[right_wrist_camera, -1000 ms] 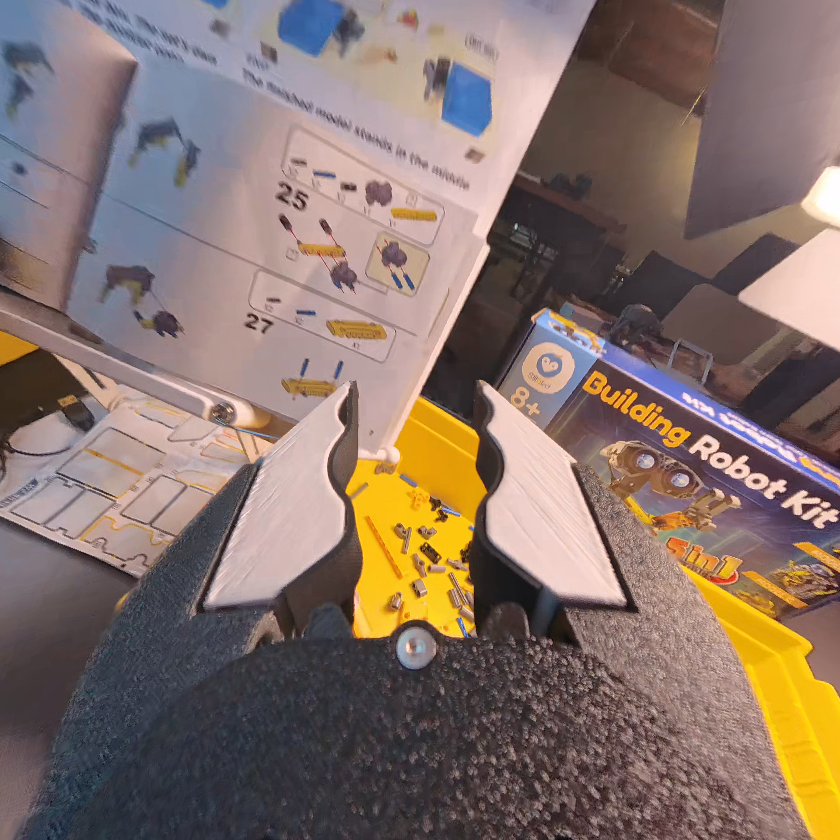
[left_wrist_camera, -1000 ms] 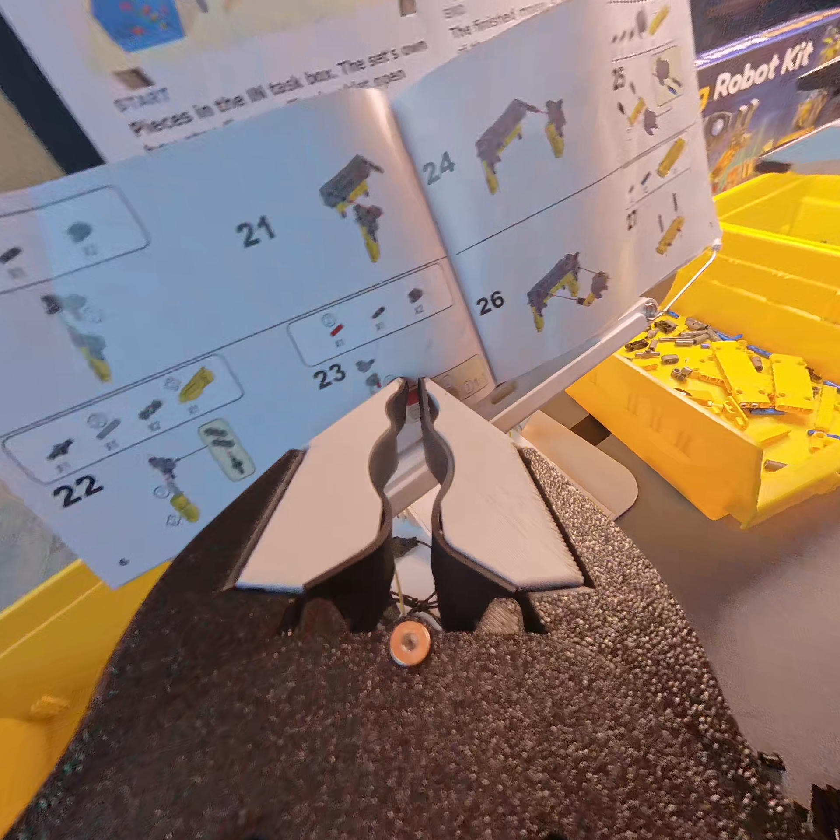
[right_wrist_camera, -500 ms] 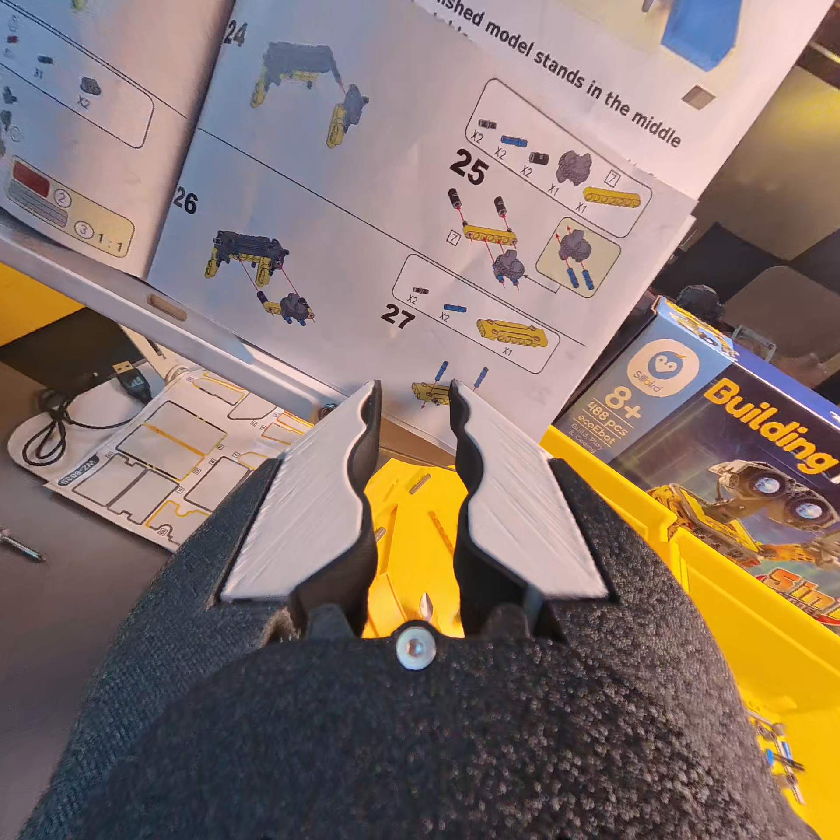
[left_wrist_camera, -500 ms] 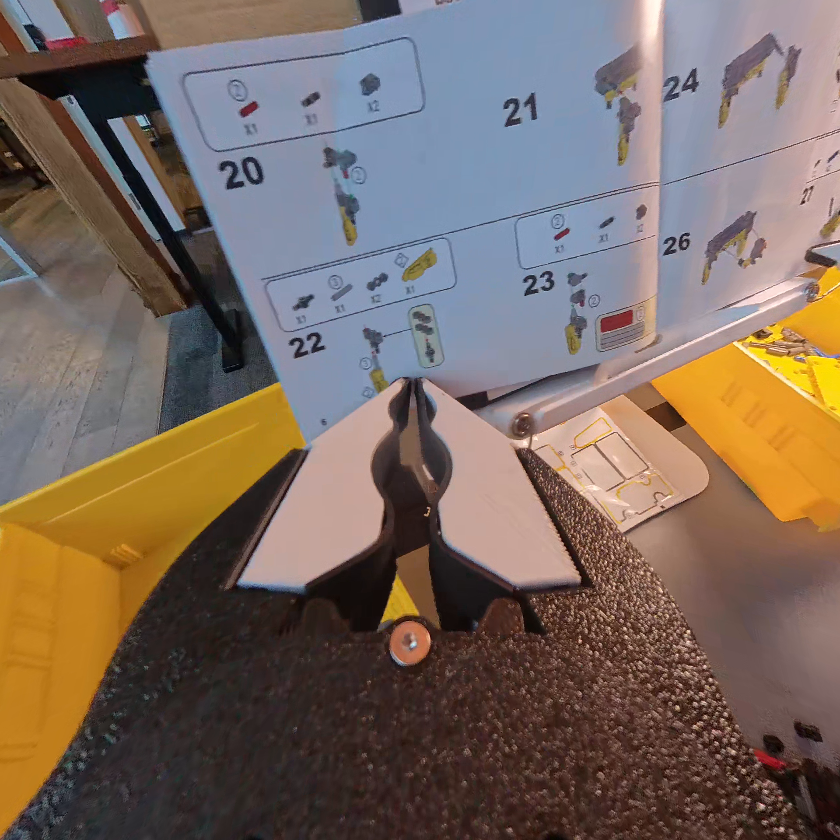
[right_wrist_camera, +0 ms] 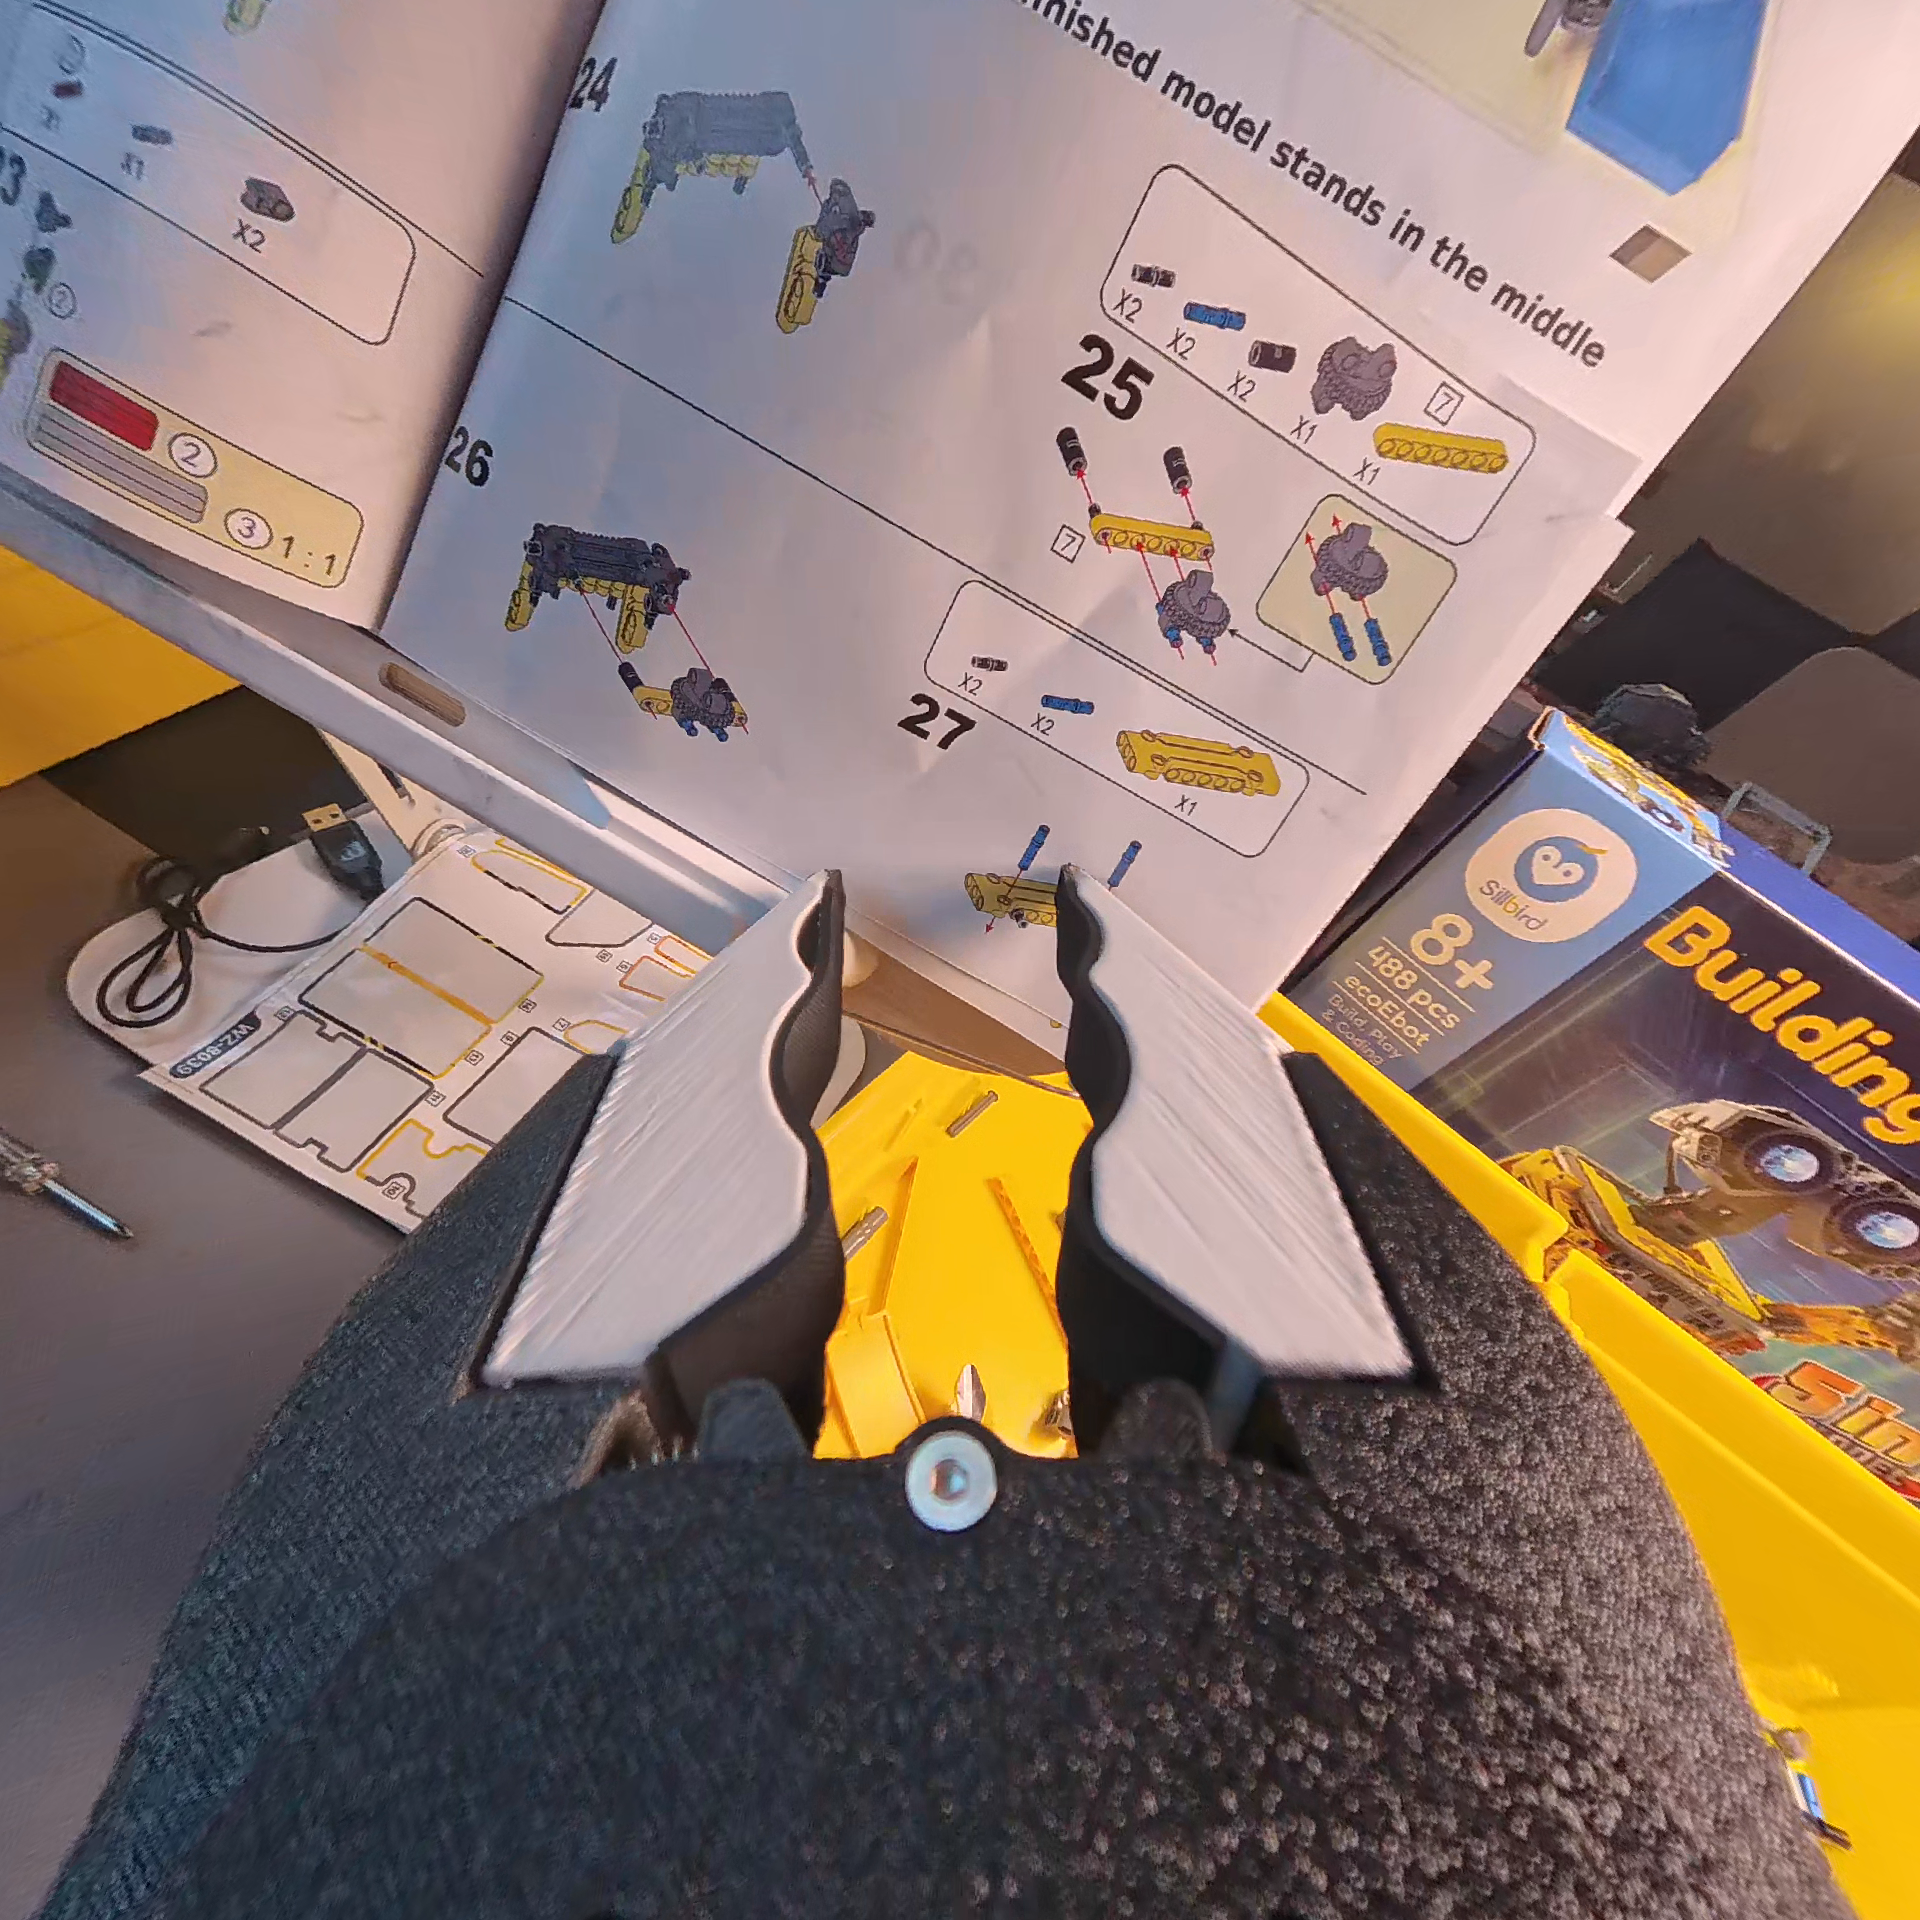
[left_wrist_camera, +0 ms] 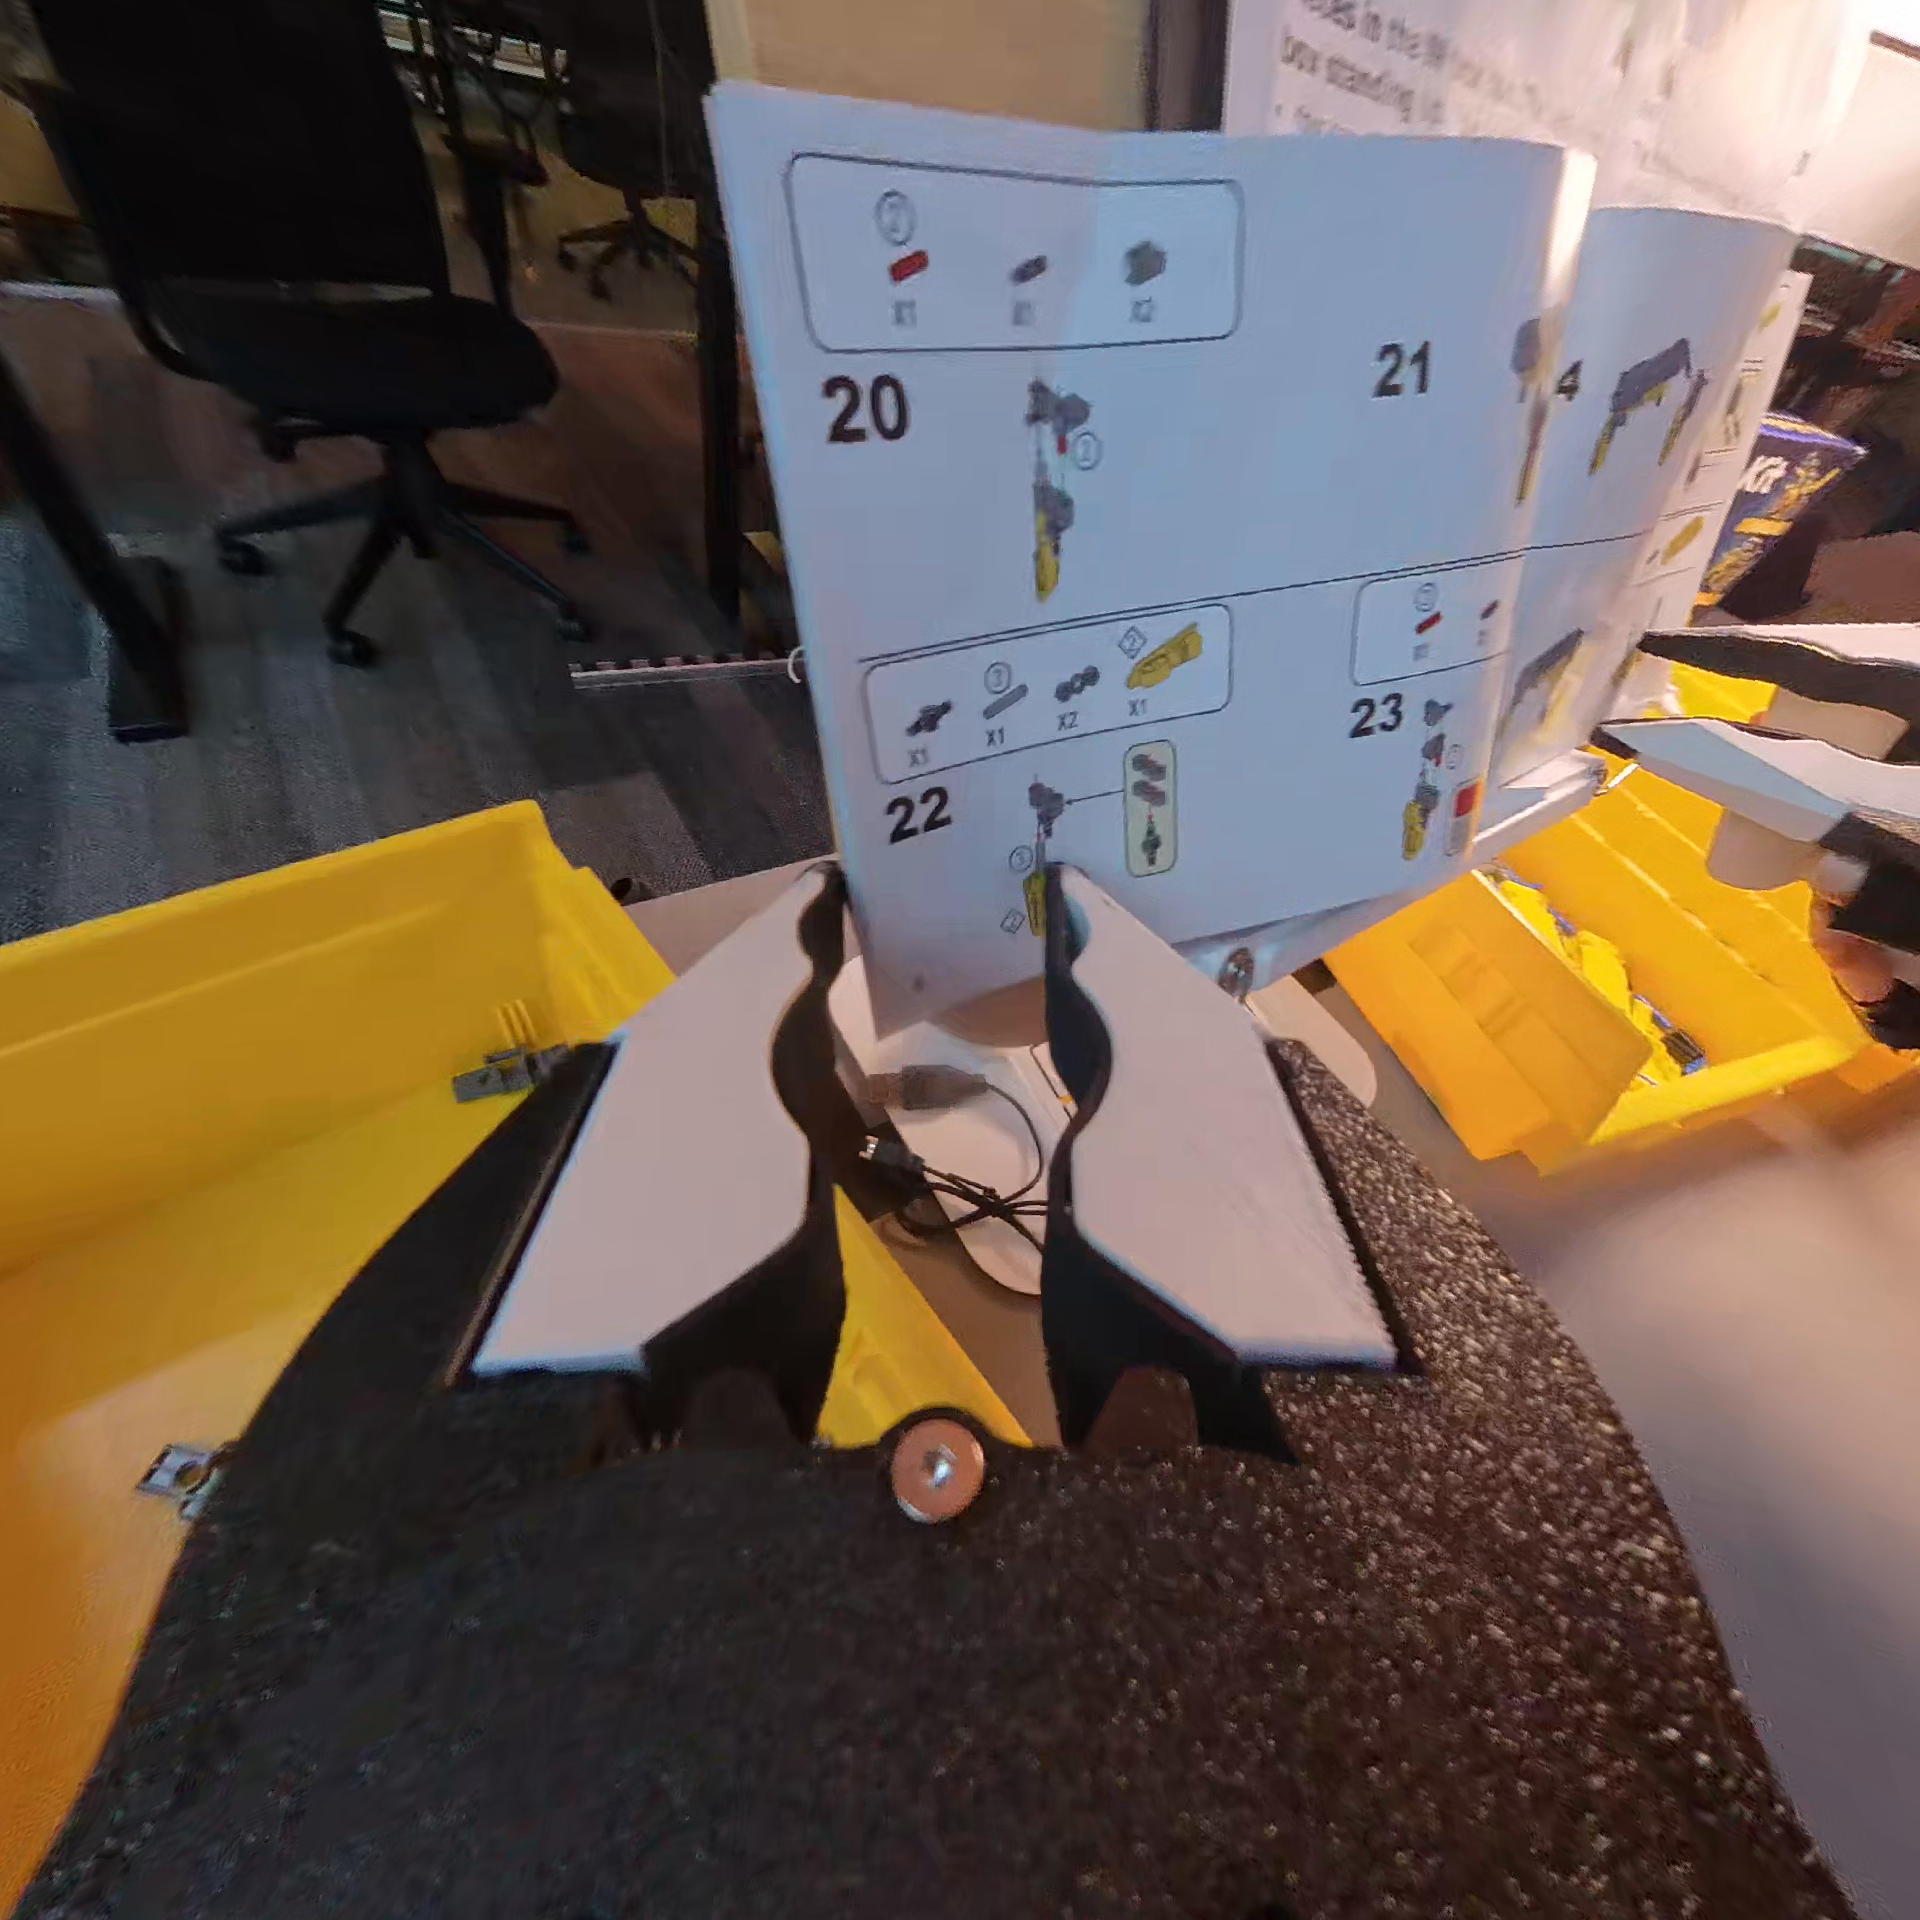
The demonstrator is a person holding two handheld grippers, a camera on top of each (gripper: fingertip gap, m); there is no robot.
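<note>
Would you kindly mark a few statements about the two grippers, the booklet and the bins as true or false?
1. The left gripper is open. True.
2. The right gripper is clamped on the instruction booklet. False: its jaws stand apart, holding nothing.
3. The booklet stands propped open on a white stand. True.
4. The kit box lies inside the yellow bin. False: it stands behind the bin's rim.
5. A black cable lies on the stand's base. True.
</note>
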